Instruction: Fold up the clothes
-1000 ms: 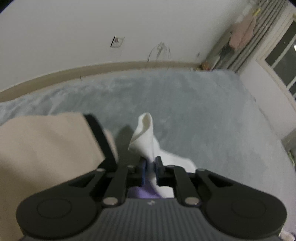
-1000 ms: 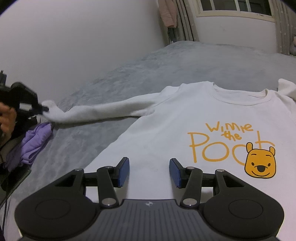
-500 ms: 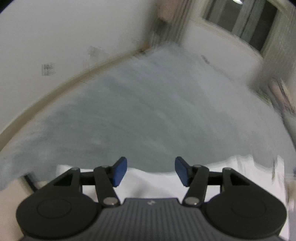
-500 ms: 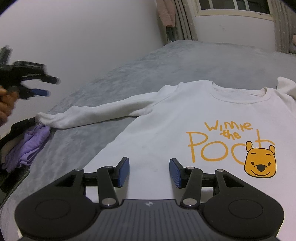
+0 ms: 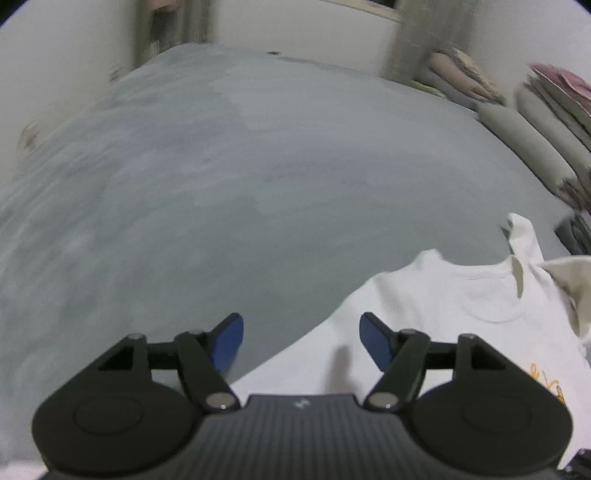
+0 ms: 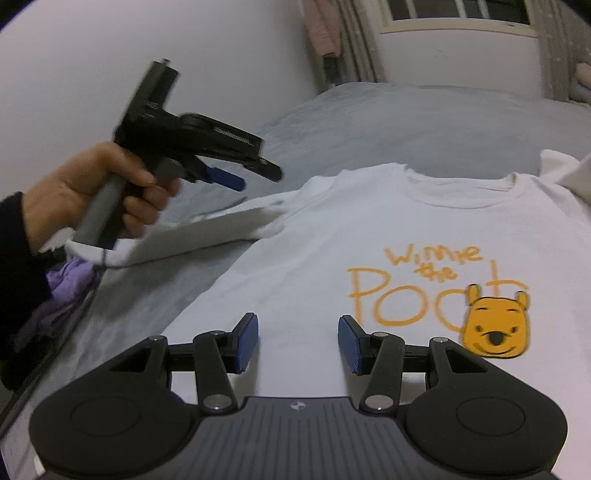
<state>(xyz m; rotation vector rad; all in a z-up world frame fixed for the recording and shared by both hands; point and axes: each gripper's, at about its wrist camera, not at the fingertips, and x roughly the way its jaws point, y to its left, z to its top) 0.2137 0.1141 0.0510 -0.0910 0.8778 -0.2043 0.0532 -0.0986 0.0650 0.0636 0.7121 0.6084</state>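
Note:
A white sweatshirt (image 6: 332,236) with an orange bear print (image 6: 495,328) lies flat on the grey bed (image 6: 424,118). Its left sleeve (image 6: 177,240) stretches out to the left. My left gripper (image 5: 301,338) is open and hovers above the sleeve near the shoulder (image 5: 399,314). It also shows in the right wrist view as the left gripper (image 6: 255,175), held in a hand (image 6: 92,192) above the sleeve with nothing in it. My right gripper (image 6: 298,341) is open over the sweatshirt's lower front.
Purple clothes (image 6: 66,284) lie at the bed's left edge beside the sleeve cuff. Pillows and folded bedding (image 5: 535,122) are stacked at the far right of the bed. A white wall (image 6: 147,44) and a curtained window (image 6: 461,22) stand behind.
My left gripper let go of the sleeve cuff, opened, and swung right and up over the sleeve toward the sweatshirt's shoulder. The sleeve now lies on the bed. The right gripper stayed in place.

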